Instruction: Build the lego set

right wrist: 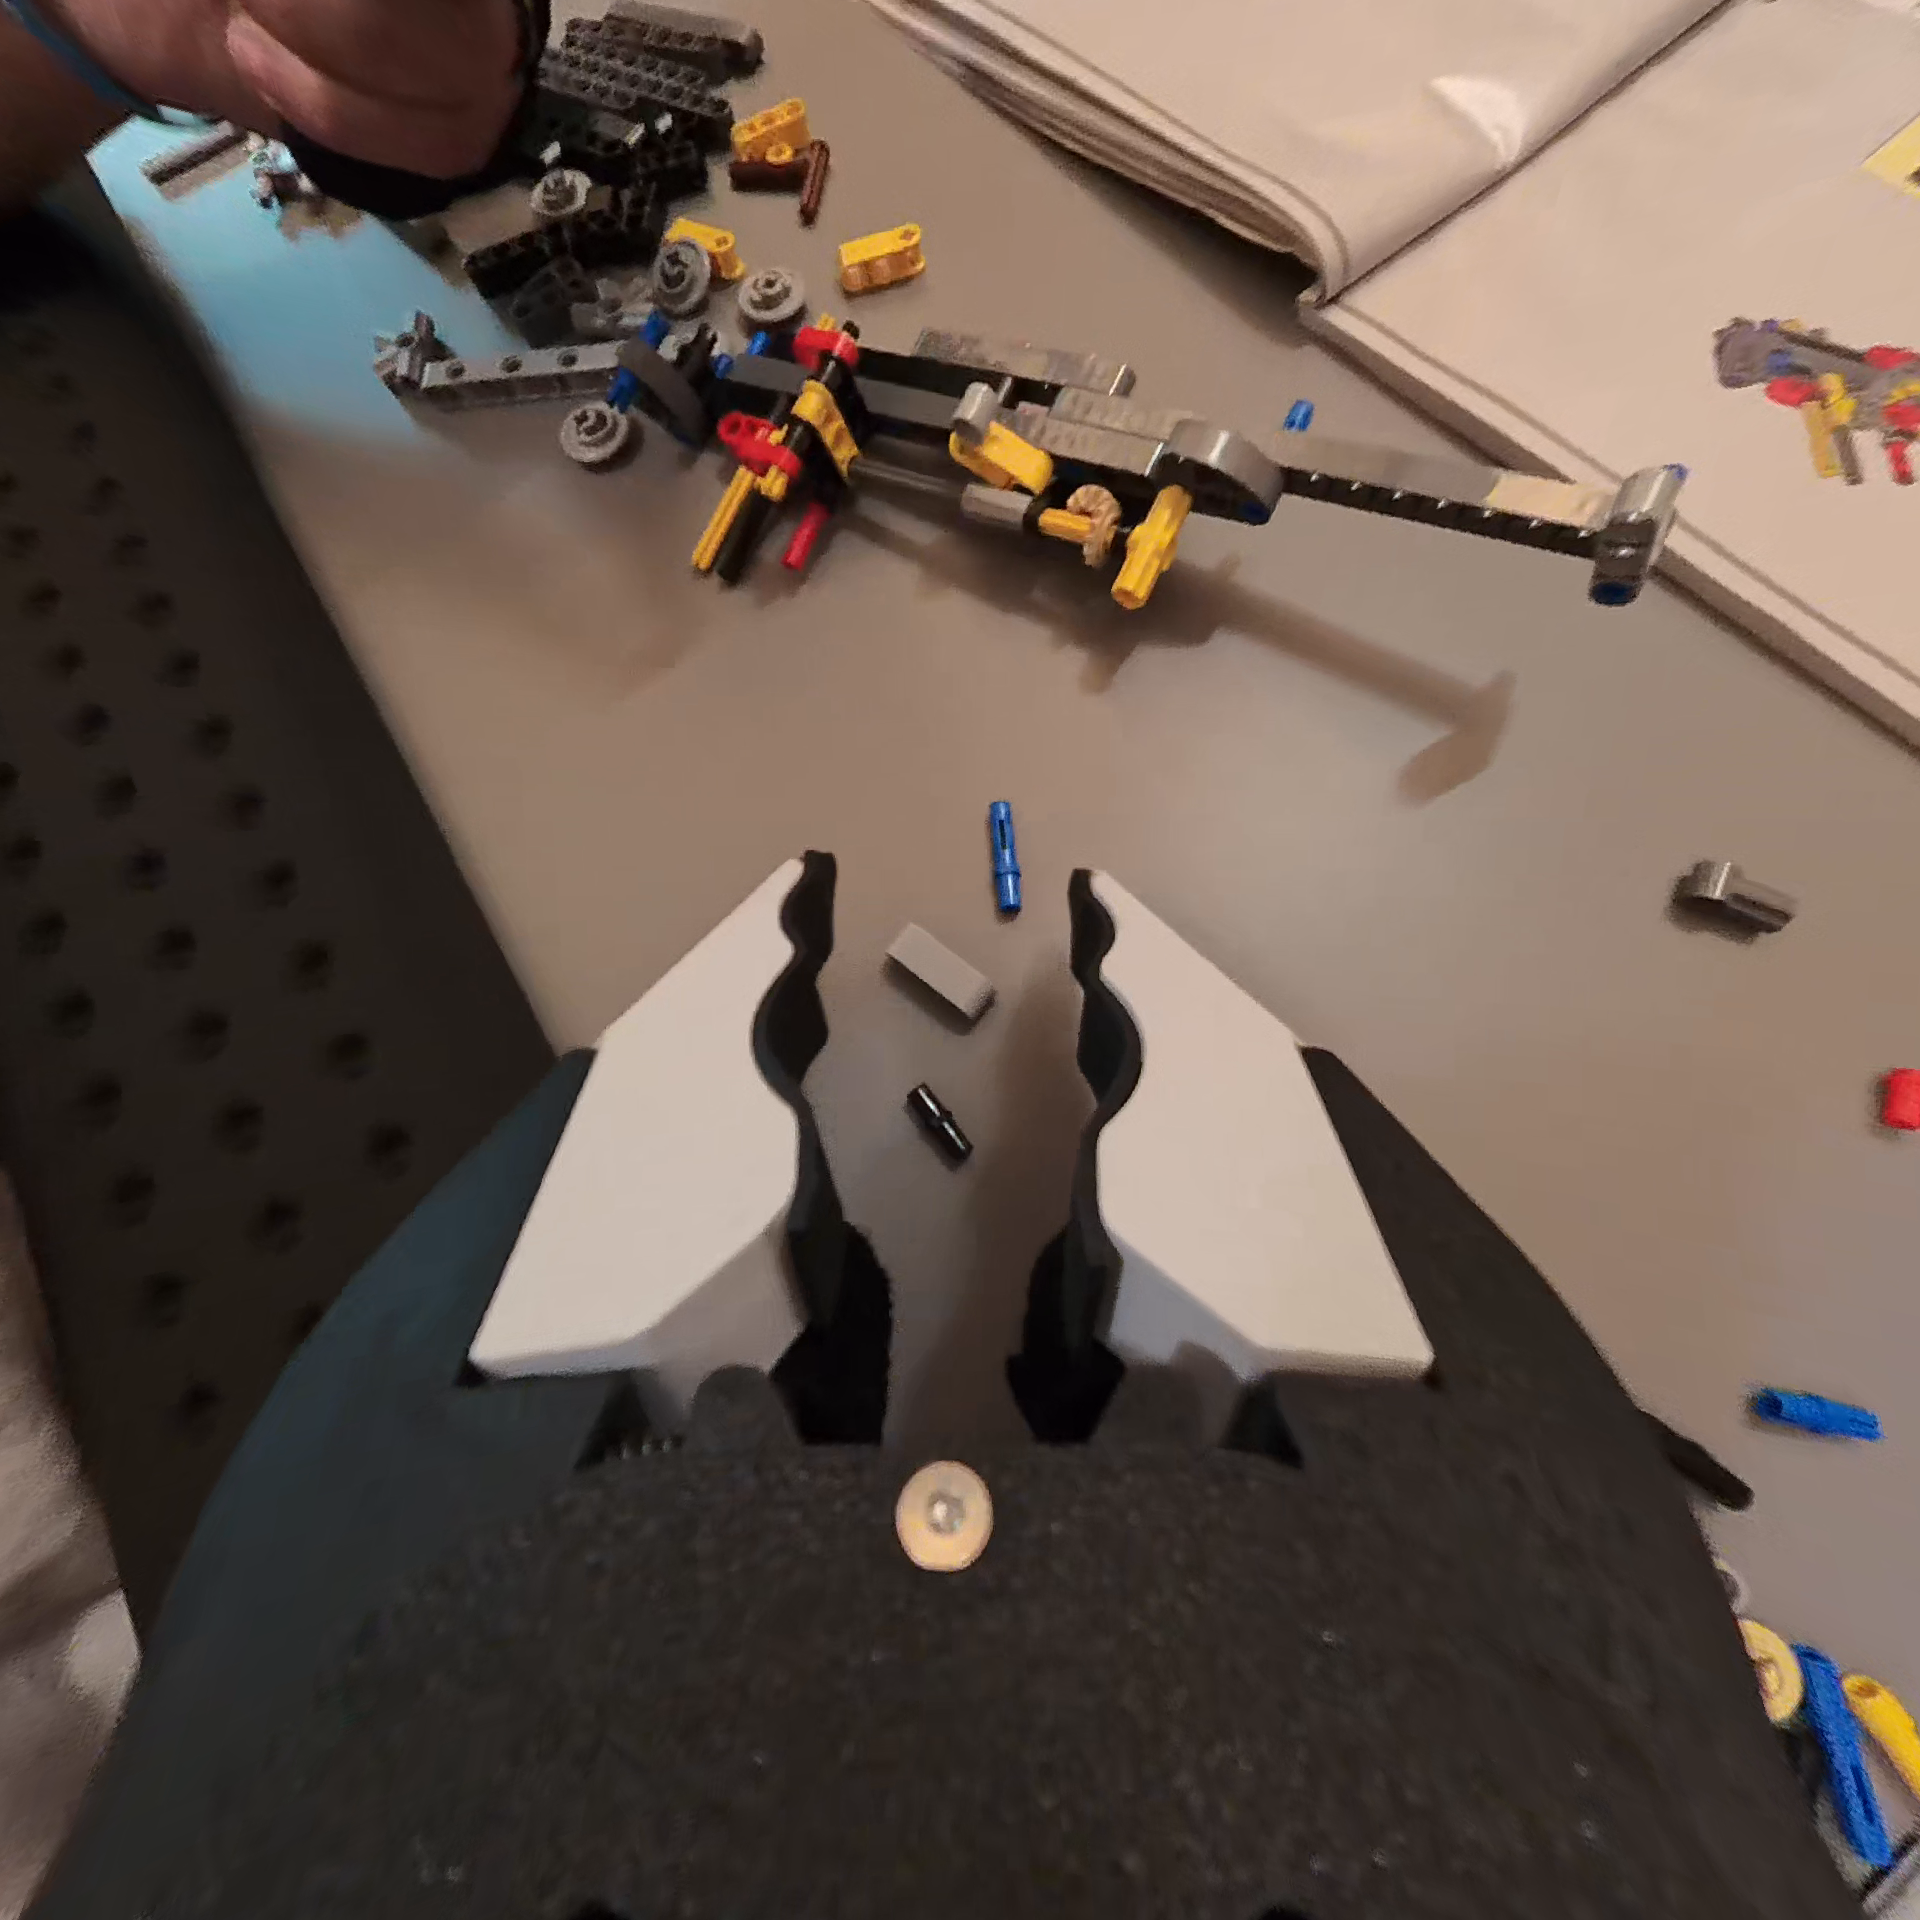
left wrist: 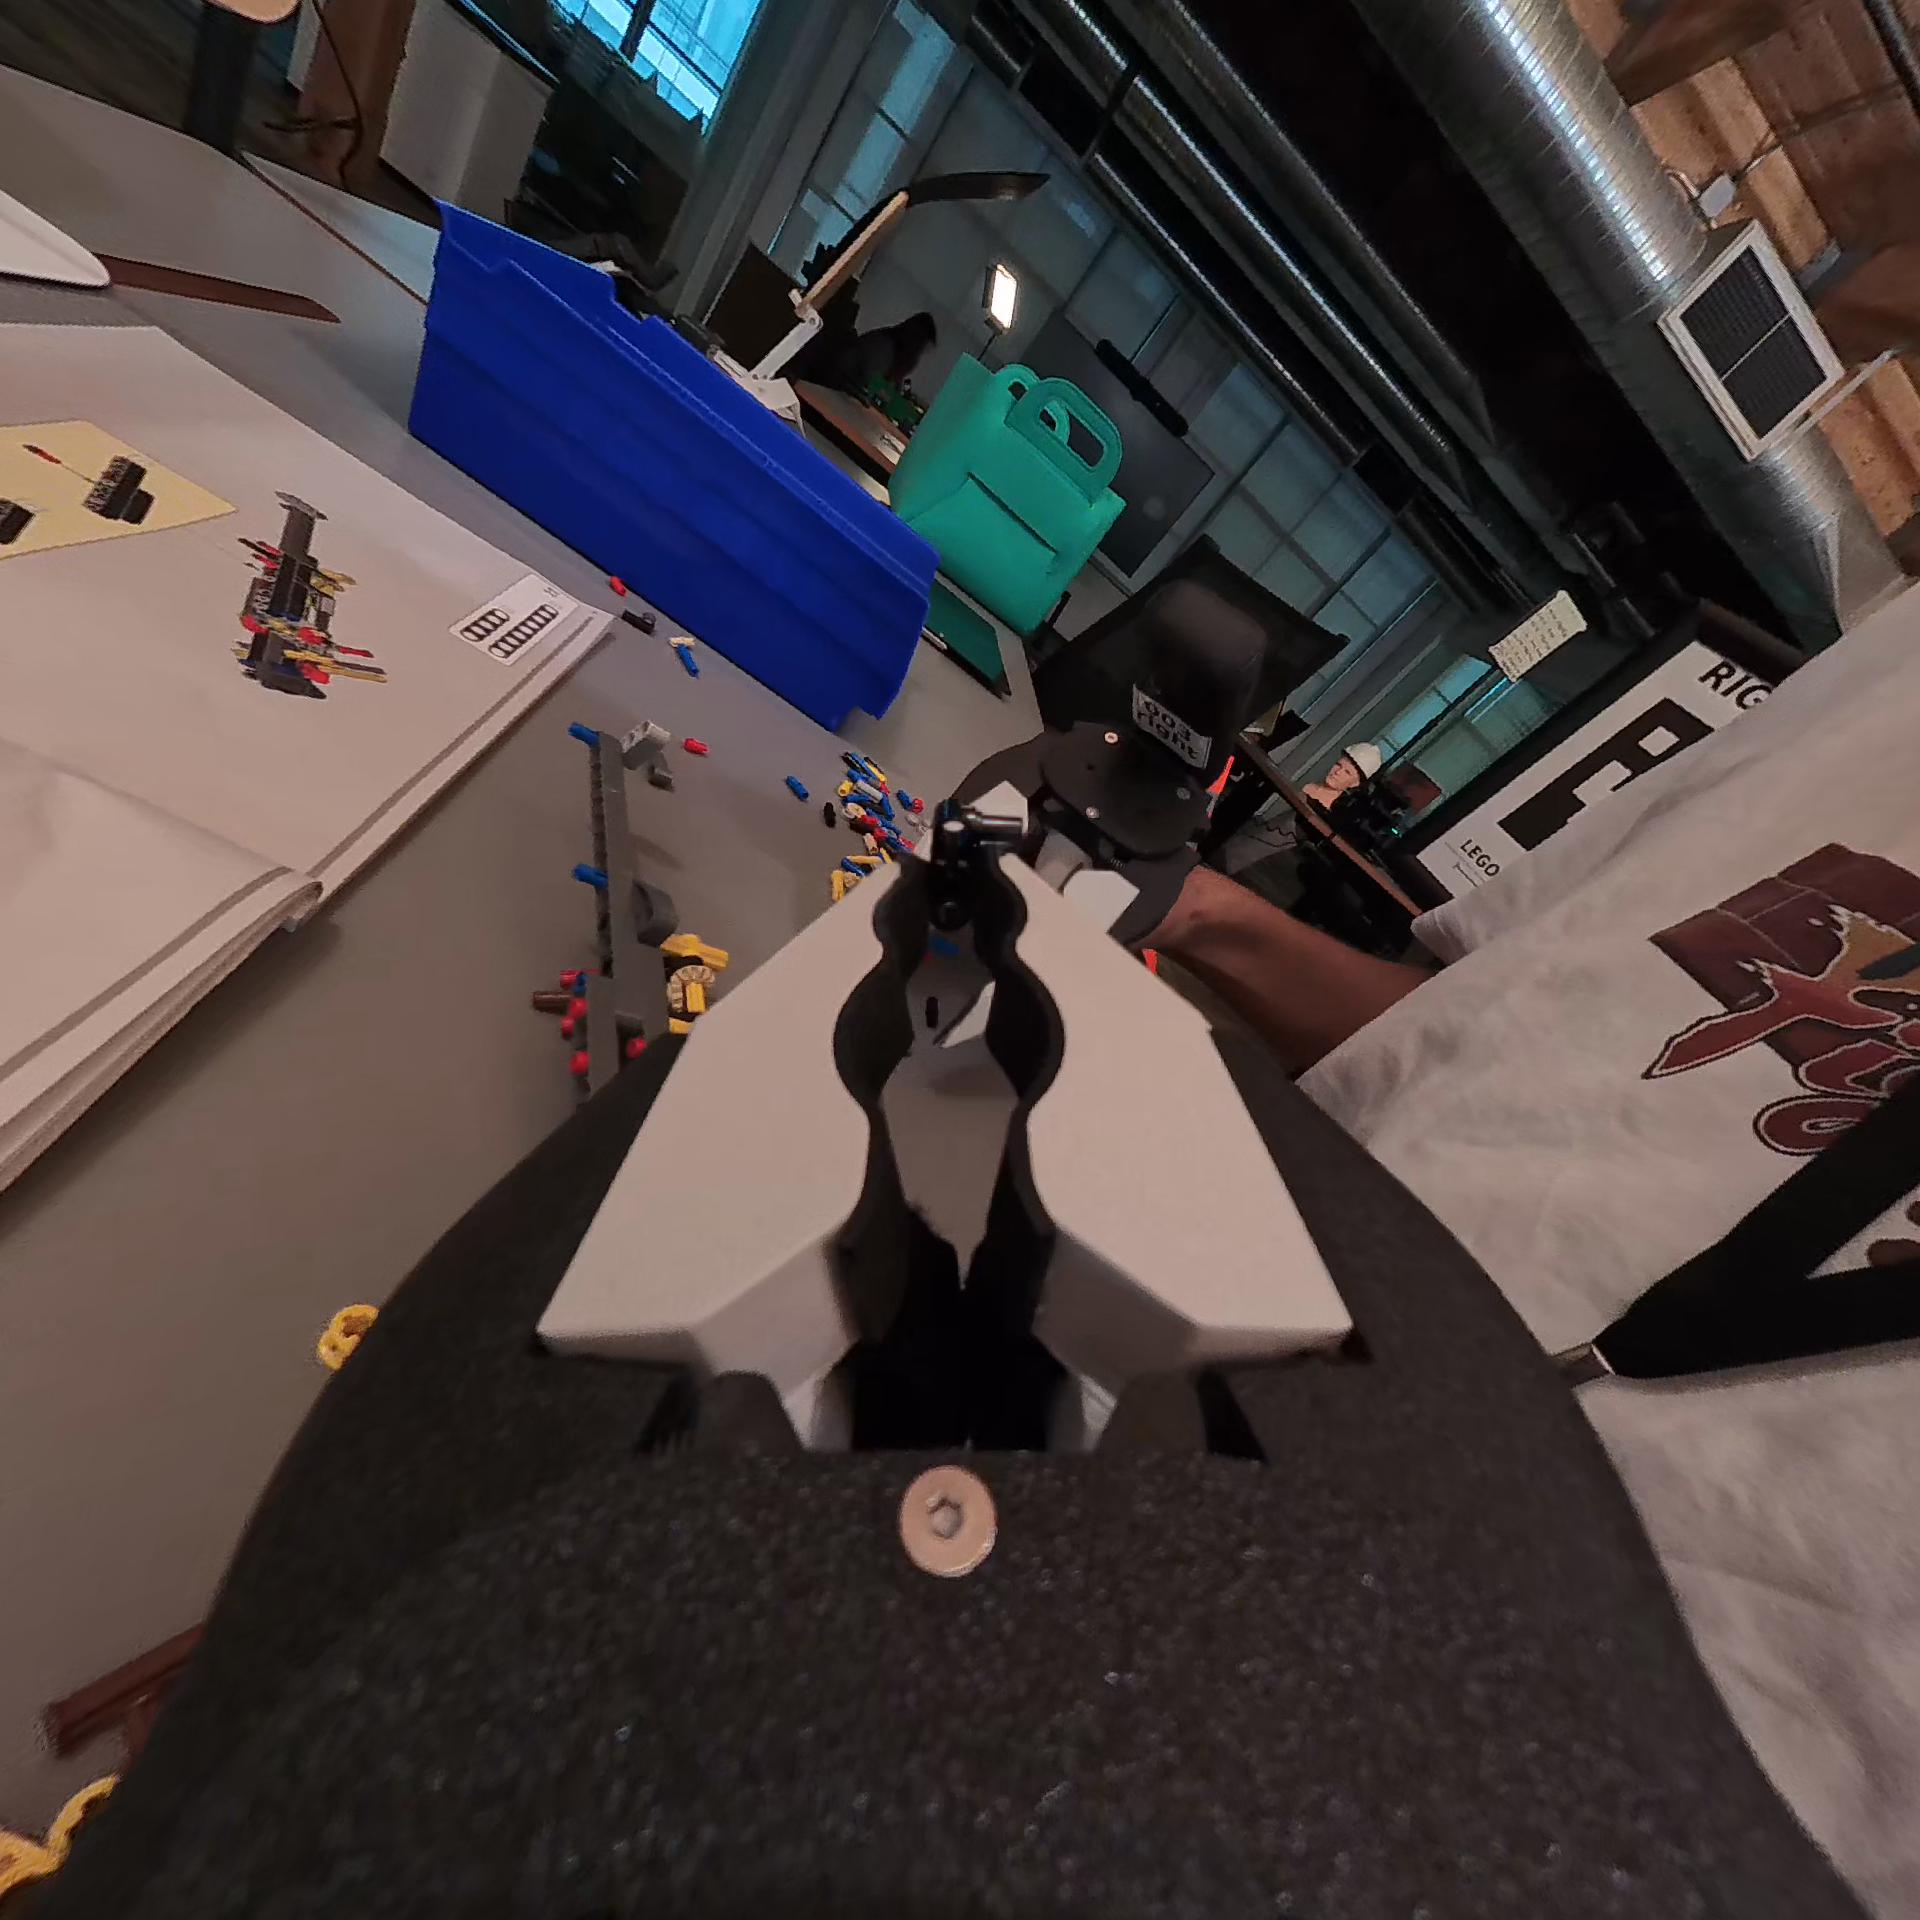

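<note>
My left gripper (left wrist: 951, 873) is held above the table, its jaws shut on a small black lego piece (left wrist: 961, 831) at the fingertips. My right gripper (right wrist: 951, 878) is open and low over the grey table. A grey tile (right wrist: 940, 971) and a black pin (right wrist: 938, 1122) lie between its fingers, and a blue pin (right wrist: 1004, 857) lies just past the tips. The long partly built lego assembly (right wrist: 987, 447) lies farther ahead. It also shows in the left wrist view (left wrist: 623, 904), left of my left gripper.
The open instruction booklet (left wrist: 208, 727) lies at the left, with a blue bin (left wrist: 644, 468) and a green bag (left wrist: 1008, 488) behind it. Loose parts are heaped beyond the assembly (right wrist: 623, 208) under a hand (right wrist: 364, 83). Small pieces (left wrist: 868, 805) are scattered about. A person's arm (left wrist: 1268, 966) is at the right. The left gripper's tips are roughly 15 centimeters from the right gripper's. My right tips are about 20 centimeters from the assembly (right wrist: 623, 208), my left tips only 15 centimeters.
</note>
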{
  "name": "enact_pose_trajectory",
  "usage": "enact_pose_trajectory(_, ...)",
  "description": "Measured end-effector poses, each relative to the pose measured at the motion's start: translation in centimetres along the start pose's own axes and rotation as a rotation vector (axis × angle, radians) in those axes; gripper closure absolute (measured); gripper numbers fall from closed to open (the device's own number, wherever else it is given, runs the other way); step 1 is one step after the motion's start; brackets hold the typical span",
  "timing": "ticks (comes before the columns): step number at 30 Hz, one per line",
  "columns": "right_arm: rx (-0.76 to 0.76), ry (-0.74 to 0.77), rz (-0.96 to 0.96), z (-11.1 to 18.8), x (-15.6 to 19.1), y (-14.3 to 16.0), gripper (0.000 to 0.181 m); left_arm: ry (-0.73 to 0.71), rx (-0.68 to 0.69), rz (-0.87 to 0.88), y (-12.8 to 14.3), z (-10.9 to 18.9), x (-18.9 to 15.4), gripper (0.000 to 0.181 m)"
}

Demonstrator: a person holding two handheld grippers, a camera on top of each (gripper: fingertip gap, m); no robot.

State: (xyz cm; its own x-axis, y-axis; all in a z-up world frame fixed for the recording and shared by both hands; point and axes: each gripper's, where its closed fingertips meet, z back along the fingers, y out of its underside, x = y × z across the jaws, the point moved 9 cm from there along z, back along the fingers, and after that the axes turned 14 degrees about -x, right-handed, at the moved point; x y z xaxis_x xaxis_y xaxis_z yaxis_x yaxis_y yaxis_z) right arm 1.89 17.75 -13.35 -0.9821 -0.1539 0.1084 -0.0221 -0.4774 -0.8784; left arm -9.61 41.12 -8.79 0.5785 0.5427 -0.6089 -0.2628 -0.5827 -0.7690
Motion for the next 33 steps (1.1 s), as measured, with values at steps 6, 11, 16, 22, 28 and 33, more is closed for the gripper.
enact_pose_trajectory(6,0.040,0.061,0.024,-0.6,-0.3,0.1,0.163,0.001,-0.011,0.021,-0.1,0.1,0.1,0.175)
enact_pose_trajectory(11,0.073,0.066,0.076,-1.2,-0.3,0.3,0.167,0.000,-0.004,-0.002,-0.2,0.1,-0.2,0.175)
enact_pose_trajectory(16,0.096,0.046,0.096,-1.7,-0.3,-0.1,0.169,0.000,0.001,0.000,-0.2,0.1,-0.2,0.175)
enact_pose_trajectory(22,0.206,0.027,0.167,-2.8,-0.3,-0.9,0.170,-0.014,0.043,-0.027,0.1,-0.1,-0.4,0.175)
enact_pose_trajectory(28,0.321,0.007,0.217,-3.4,-0.5,-1.7,0.178,-0.023,0.066,-0.025,0.5,-0.4,-0.3,0.175)
enact_pose_trajectory(33,0.028,0.032,0.053,-3.5,-1.3,-5.1,0.179,-0.026,0.080,-0.029,0.9,-0.7,-0.5,0.175)
